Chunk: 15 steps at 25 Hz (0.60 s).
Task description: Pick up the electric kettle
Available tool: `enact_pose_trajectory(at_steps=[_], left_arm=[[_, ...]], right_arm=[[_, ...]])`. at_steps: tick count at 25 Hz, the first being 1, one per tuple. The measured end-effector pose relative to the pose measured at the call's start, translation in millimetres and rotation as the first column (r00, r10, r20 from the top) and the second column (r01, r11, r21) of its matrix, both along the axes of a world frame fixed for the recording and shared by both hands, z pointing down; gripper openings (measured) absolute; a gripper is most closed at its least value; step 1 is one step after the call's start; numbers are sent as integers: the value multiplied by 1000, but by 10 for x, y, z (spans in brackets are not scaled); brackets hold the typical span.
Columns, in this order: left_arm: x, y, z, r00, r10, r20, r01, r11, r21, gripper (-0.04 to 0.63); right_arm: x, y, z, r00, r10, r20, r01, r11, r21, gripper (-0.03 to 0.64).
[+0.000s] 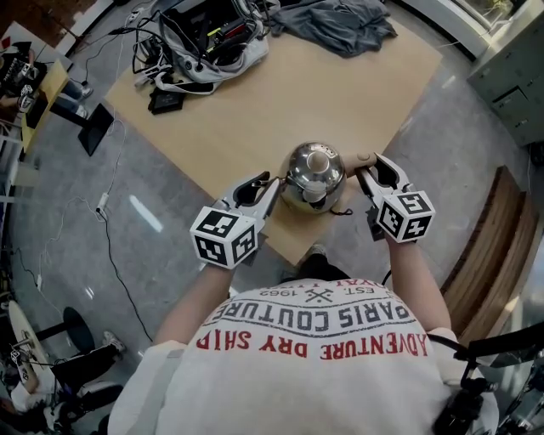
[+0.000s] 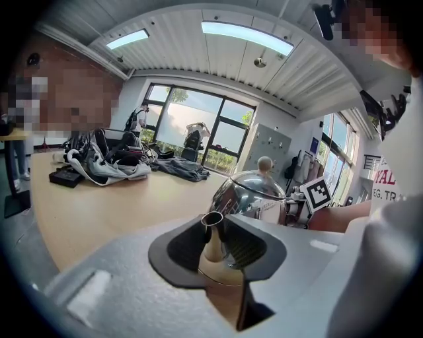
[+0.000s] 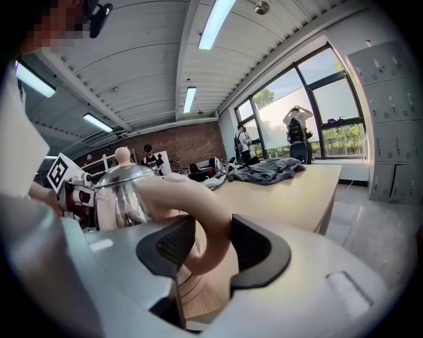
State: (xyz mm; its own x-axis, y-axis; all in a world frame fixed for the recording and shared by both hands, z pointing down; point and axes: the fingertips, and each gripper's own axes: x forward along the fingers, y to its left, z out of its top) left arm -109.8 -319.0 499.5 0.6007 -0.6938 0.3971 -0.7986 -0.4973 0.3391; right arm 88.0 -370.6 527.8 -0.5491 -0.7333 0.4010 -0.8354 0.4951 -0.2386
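Note:
A shiny steel electric kettle (image 1: 313, 177) with a cream knob stands on its base at the near corner of the wooden table (image 1: 297, 93). My left gripper (image 1: 274, 189) reaches it from the left, and its pads close round the thin spout (image 2: 211, 231) of the kettle (image 2: 254, 195). From the right comes my right gripper (image 1: 364, 174). In the right gripper view the cream curved handle (image 3: 198, 211) of the kettle (image 3: 122, 191) fills the gap between the dark pads of that gripper (image 3: 211, 244).
A pile of bags and cables (image 1: 208, 38) lies at the table's far left, with a grey cloth (image 1: 336, 25) at the far edge. Cables trail over the floor at the left. A wooden panel (image 1: 493, 255) and a grey cabinet (image 1: 518, 76) stand at the right.

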Motion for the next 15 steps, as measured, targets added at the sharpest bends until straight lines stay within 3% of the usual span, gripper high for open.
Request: enact_pose_trajectory(at_steps=[15], left_arm=[[-18, -65, -223, 1000, 15, -13, -14, 998, 55, 87]], right_arm=[[18, 27, -176, 999, 31, 44, -32, 999, 27, 167]])
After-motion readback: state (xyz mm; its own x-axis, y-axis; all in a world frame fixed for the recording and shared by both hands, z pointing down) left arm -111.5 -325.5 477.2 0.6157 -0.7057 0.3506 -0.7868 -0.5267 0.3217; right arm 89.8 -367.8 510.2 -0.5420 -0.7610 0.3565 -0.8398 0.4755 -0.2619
